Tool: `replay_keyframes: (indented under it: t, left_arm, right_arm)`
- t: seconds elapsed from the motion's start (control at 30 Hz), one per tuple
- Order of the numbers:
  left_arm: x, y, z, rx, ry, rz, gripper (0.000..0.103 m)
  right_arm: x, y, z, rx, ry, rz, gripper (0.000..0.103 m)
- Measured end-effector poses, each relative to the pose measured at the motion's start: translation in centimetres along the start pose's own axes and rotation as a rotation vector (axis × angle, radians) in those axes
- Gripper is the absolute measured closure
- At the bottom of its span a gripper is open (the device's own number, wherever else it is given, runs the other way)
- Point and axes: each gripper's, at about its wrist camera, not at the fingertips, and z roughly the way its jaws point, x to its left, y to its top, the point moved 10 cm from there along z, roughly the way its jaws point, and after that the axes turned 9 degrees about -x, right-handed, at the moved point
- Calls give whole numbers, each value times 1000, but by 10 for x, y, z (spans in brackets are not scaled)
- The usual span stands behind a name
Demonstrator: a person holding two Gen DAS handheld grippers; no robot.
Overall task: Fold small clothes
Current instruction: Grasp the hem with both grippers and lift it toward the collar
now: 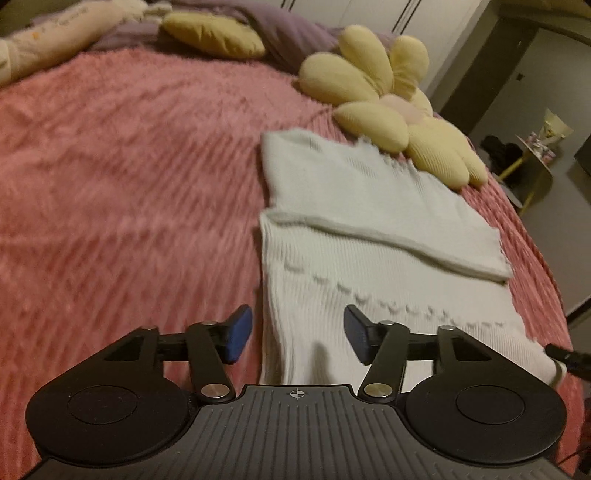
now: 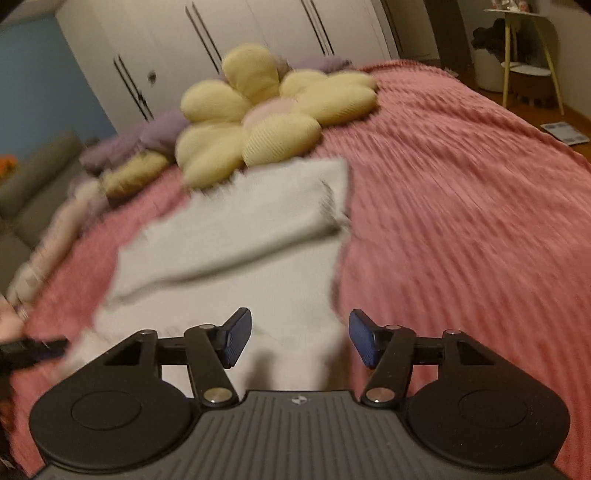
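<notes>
A white ribbed knit garment (image 1: pixel 354 236) lies on the pink bedspread (image 1: pixel 129 177), its far part folded over toward me. My left gripper (image 1: pixel 297 338) is open and empty, hovering over the garment's near left edge. In the right wrist view the same garment (image 2: pixel 236 236) is blurred. My right gripper (image 2: pixel 300 339) is open and empty over its near right corner. The tip of the right gripper (image 1: pixel 565 360) shows at the right edge of the left wrist view, and the left gripper (image 2: pixel 33 349) shows at the left edge of the right wrist view.
A yellow flower-shaped cushion (image 1: pixel 391 107) lies just beyond the garment, touching its far edge. Another yellow cushion (image 1: pixel 214 33), purple bedding (image 1: pixel 288 40) and a long cream plush (image 1: pixel 55 40) line the head of the bed. A yellow-legged side table (image 2: pixel 524 55) stands off the bed.
</notes>
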Motion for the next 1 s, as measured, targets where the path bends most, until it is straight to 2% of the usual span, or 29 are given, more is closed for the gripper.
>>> replay_keyframes:
  t: [0.1, 0.13, 0.17, 0.23, 0.27, 0.33, 0.53, 0.7, 0.77, 0.9, 1.0]
  left_arm:
    - [1, -7, 9, 22, -3, -36, 40]
    - [0, -8, 12, 28, -6, -38, 42]
    - [-2, -9, 13, 31, -1, -34, 50]
    - [-6, -8, 15, 21, 35, 22, 74]
    - [-9, -8, 16, 19, 45, 53, 89]
    - [-13, -6, 14, 6, 52, 85, 89]
    - [-20, 10, -1, -57, 55, 83, 91]
    - [-38, 45, -18, -181, 40, 123, 92]
    - [-39, 58, -19, -235, 55, 122, 92]
    - [-40, 73, -5, -286, 93, 155, 92]
    - [-37, 72, 16, -281, 103, 157, 92]
  right_arm:
    - [-11, -19, 4, 66, 4, 24, 45]
    - [-12, -23, 6, 77, 14, 41, 48]
    - [-11, -25, 6, 79, 27, 52, 52]
    - [-8, -25, 6, 70, 35, 44, 75]
    - [-6, -25, 5, 63, 31, 22, 78]
    - [2, -22, 2, 45, 41, -26, 93]
    - [20, -9, -10, -36, 28, -124, 95]
    - [31, 21, -14, -121, 41, -137, 95]
    - [33, 33, -11, -157, 29, -134, 95]
    - [30, 50, 5, -214, -7, -117, 95]
    - [25, 54, 27, -214, -19, -93, 95]
